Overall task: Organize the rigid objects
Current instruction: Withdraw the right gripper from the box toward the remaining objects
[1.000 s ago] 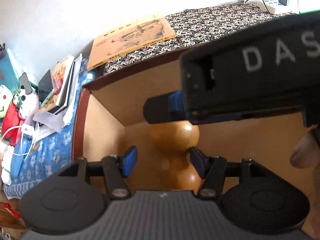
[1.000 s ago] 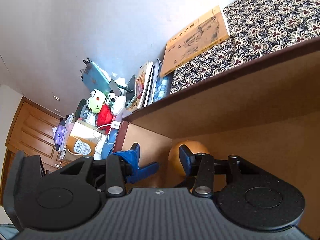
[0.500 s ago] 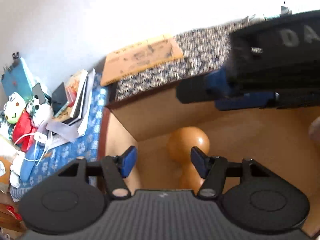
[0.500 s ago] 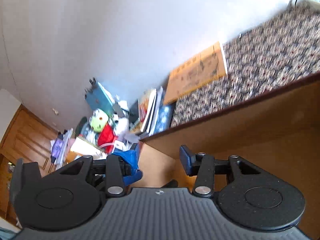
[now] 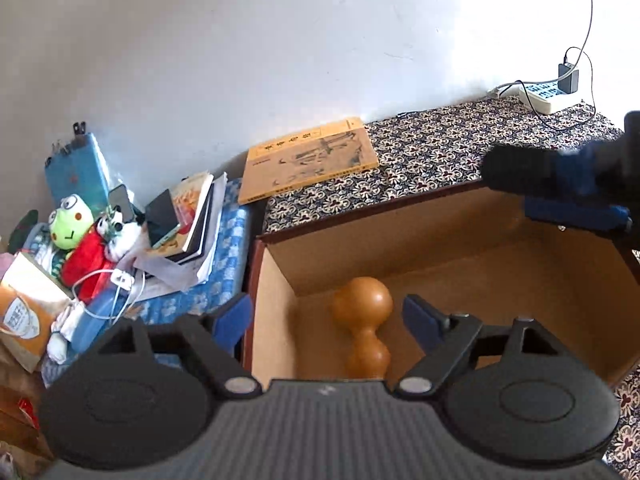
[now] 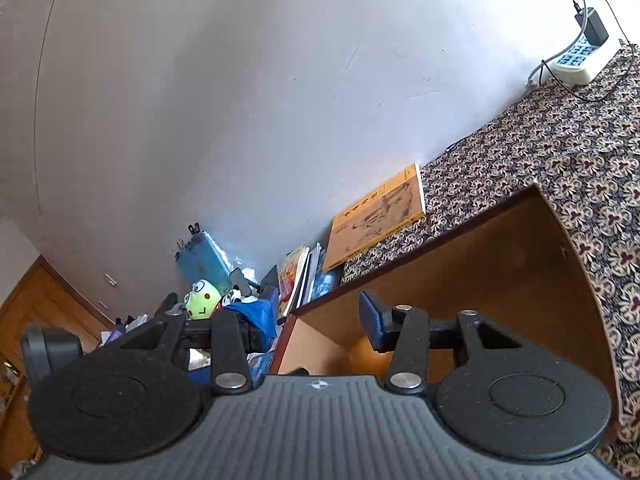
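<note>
Inside the box [image 5: 460, 240] the gourd [image 5: 362, 322] lies released, near its left wall, while your left tongs [image 5: 326, 318] and right tongs [image 6: 320, 320], both spread empty, have lifted clear above it.

Light: bright daylight, strongest at the upper right, where the wall [image 5: 520, 20] glared white.
Shadows: soft inside the cardboard box [image 5: 460, 248].
Blur: right tool [image 5: 560, 184] smeared.
Distortion: strong fisheye bending at edges.
</note>
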A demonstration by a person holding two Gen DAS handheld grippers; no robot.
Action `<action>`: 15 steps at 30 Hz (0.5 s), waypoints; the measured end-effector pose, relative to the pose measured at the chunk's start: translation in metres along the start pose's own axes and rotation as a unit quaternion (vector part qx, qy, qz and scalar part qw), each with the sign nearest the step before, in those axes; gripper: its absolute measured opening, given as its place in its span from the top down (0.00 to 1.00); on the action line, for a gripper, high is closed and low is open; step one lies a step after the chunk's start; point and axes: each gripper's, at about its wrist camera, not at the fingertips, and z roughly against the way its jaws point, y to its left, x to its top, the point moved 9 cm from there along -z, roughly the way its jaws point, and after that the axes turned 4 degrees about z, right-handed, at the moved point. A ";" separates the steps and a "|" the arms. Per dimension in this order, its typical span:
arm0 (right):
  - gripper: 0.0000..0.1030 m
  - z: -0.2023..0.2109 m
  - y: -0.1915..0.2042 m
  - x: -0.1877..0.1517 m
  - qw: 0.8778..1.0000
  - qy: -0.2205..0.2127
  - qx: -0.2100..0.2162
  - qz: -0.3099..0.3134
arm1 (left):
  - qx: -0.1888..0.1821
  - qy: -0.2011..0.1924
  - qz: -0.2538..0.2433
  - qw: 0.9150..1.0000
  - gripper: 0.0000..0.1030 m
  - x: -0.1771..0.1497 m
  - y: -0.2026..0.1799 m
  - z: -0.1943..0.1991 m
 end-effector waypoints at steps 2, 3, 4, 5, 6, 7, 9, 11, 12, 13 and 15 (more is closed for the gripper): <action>0.71 0.004 -0.002 -0.001 1.000 0.007 0.004 -0.009 | 0.005 -0.002 0.009 1.000 0.17 -0.001 0.000 0.008; 0.71 0.005 -0.003 -0.001 1.000 0.015 0.002 -0.010 | 0.009 -0.004 0.013 1.000 0.17 -0.002 0.001 0.011; 0.71 0.006 -0.004 -0.002 1.000 0.022 -0.002 -0.005 | 0.014 -0.006 0.016 1.000 0.17 -0.002 0.001 0.015; 0.71 0.007 -0.003 -0.002 1.000 0.028 -0.007 0.004 | 0.022 -0.007 0.019 1.000 0.17 -0.003 0.001 0.019; 0.71 0.009 -0.004 -0.003 0.999 0.032 -0.012 0.014 | 0.032 -0.006 0.023 0.999 0.17 -0.005 0.001 0.022; 0.71 0.013 -0.005 -0.003 0.999 0.036 -0.018 0.025 | 0.038 -0.005 0.027 0.999 0.17 -0.005 0.001 0.024; 0.71 0.020 -0.007 -0.002 0.999 0.043 -0.013 0.030 | 0.046 -0.003 0.042 0.998 0.17 -0.007 -0.001 0.031; 0.71 0.030 -0.009 -0.002 0.998 0.051 -0.008 0.031 | 0.047 0.007 0.057 0.997 0.17 -0.010 -0.006 0.036; 0.71 0.034 -0.011 -0.002 0.998 0.055 -0.010 0.039 | 0.045 0.009 0.061 0.997 0.17 -0.011 -0.009 0.039; 0.72 0.039 -0.012 -0.002 0.997 0.057 -0.010 0.048 | 0.046 0.009 0.065 0.997 0.17 -0.013 -0.013 0.043; 0.73 0.048 -0.012 0.000 0.996 0.059 -0.009 0.064 | 0.052 0.008 0.074 0.996 0.17 -0.015 -0.020 0.051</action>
